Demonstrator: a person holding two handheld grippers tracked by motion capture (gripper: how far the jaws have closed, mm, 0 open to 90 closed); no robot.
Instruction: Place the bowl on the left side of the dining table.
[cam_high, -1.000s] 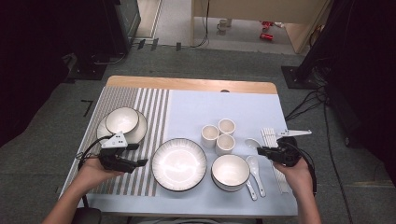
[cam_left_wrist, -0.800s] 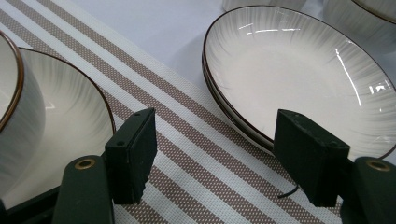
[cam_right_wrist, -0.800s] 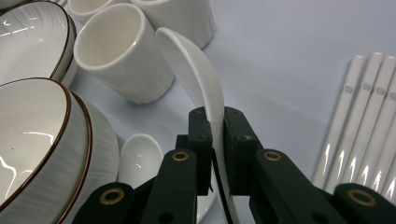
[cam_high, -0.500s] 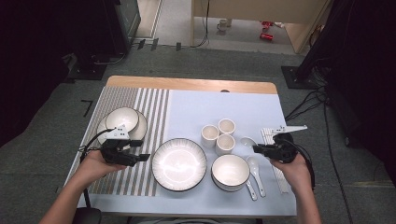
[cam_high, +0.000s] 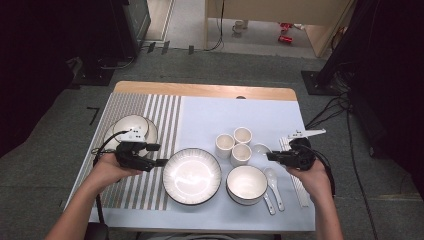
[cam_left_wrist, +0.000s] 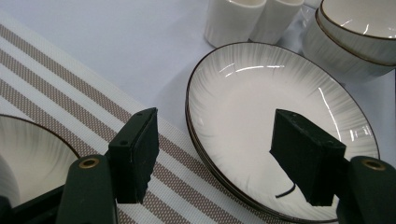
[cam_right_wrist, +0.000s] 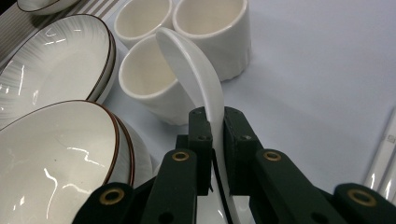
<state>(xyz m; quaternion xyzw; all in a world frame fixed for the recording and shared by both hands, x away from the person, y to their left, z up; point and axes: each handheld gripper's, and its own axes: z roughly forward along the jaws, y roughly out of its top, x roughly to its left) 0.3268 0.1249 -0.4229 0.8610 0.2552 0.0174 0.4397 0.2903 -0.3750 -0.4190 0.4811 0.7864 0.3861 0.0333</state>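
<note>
While the right gripper (cam_right_wrist: 215, 140) pinches a white spoon (cam_right_wrist: 194, 74) tight near the tabletop's right edge, its scoop sticks up beside three cups (cam_high: 234, 143). The left gripper (cam_left_wrist: 219, 158) has just been closing a bit, yet its jaws stand apart with nothing between them, over the big plate's (cam_left_wrist: 261, 116) rim near the front edge.

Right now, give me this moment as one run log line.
right gripper: shut on spoon | left gripper: open, jaws just closing, nothing between, over plate rim
</note>
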